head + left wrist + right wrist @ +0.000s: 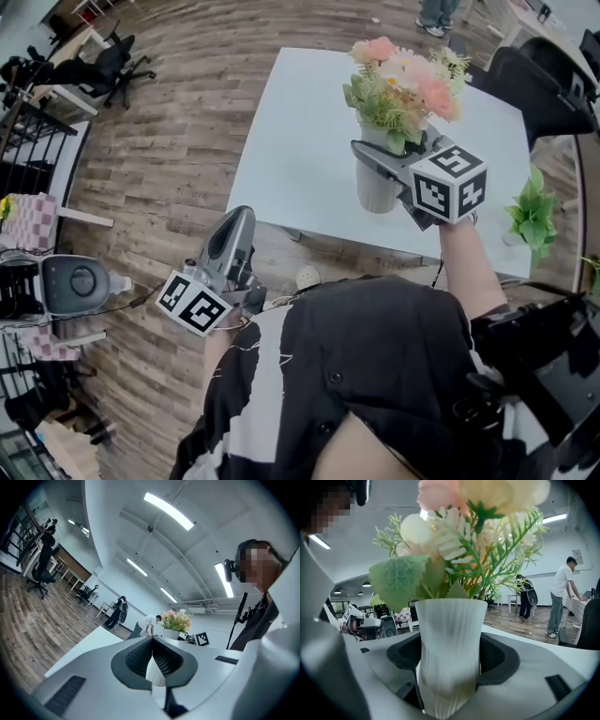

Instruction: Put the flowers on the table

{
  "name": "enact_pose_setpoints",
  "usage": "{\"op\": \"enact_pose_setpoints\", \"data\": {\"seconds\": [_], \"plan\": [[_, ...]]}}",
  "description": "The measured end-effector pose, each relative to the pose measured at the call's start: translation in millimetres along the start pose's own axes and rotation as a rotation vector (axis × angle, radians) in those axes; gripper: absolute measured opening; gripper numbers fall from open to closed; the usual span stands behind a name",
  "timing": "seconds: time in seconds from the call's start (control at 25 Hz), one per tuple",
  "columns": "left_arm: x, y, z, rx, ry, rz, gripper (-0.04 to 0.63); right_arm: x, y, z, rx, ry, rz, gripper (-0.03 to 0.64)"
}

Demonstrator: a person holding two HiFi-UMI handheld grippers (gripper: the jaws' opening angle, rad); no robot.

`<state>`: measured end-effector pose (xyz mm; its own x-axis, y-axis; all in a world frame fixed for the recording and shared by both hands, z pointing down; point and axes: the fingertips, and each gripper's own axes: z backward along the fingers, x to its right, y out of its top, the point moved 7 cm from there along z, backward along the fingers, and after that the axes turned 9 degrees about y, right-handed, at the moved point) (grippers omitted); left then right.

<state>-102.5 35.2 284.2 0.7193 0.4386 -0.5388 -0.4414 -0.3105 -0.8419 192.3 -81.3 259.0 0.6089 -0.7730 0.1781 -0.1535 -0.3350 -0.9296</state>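
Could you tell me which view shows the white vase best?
The right gripper view: the vase fills it, clamped in the right gripper. The head view shows it from above, below the flowers; the left gripper view, only small and distant.

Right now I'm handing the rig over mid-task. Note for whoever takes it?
Left gripper: shut, empty, held off the table's near edge.
Right gripper: shut on the vase with the flowers in it, upright over the table.
Done: vase is gripped and over the table; I can't tell if its base touches.
Left to do: set the vase down, open the right jaws, pull back.
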Motion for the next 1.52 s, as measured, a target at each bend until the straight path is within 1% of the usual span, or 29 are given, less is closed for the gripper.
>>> {"op": "enact_pose_setpoints", "data": {"seconds": [0.32,0.48,0.64,0.8,1.04,1.2,1.32,1.52], "plan": [[-55,26,-16,-0.009,-0.030,-0.006,0.014,7,6,-52,-0.004,-0.029,-0.008,0.345],[-85,51,-11,-0.029,-0.056,0.013,0.014,-8,26,-80,-0.005,-0.060,-0.014,0.345],[-104,59,-19,-0.044,-0.090,0.012,0.014,-13,27,-92,-0.008,-0.089,-0.021,0.345],[-115,60,-30,-0.067,-0.126,0.005,0.014,-12,23,-95,0.003,-0.130,-0.032,0.345],[-128,61,-32,-0.104,-0.161,0.004,0.014,-14,33,-95,0.026,-0.206,-0.042,0.345],[-139,41,-41,-0.122,-0.148,-0.003,0.014,-3,26,-95,0.082,-0.252,-0.052,0.345],[-147,31,-45,-0.135,-0.143,0.026,0.014,2,25,-95,0.123,-0.276,-0.075,0.345],[-153,27,-50,-0.155,-0.127,0.063,0.014,10,42,-105,0.147,-0.271,-0.088,0.345]]}}
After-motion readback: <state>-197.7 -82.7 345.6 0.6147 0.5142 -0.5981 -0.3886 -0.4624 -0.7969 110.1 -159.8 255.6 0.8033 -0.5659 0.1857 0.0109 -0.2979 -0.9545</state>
